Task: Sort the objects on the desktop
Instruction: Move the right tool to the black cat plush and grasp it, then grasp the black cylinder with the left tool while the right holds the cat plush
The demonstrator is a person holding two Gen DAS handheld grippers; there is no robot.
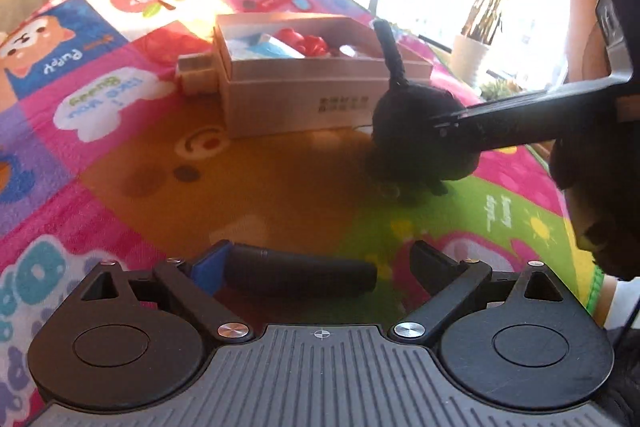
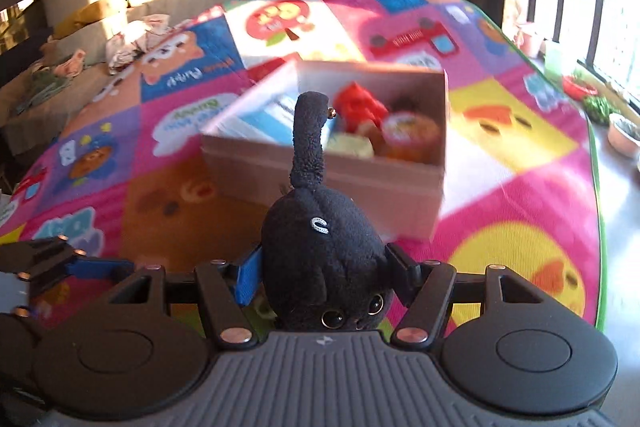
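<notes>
A black plush cat (image 2: pixel 324 259) with an upright tail is gripped between the fingers of my right gripper (image 2: pixel 320 275), which is shut on its body. In the left wrist view the same cat (image 1: pixel 416 131) sits low over the mat, with the right gripper's finger (image 1: pixel 500 127) on it. A white cardboard box (image 2: pixel 332 179) beyond it holds red toys, a blue-and-white packet and an orange round item; it also shows in the left wrist view (image 1: pixel 304 95). My left gripper (image 1: pixel 316 267) is open, with a black cylindrical object (image 1: pixel 300 277) lying between its fingers.
A colourful cartoon play mat (image 1: pixel 120 99) covers the surface. A small white block (image 1: pixel 196 75) stands against the box's left side. Potted plants (image 1: pixel 476 55) and bright windows are at the right. A sofa with crumpled cloths (image 2: pixel 132 39) lies beyond the mat.
</notes>
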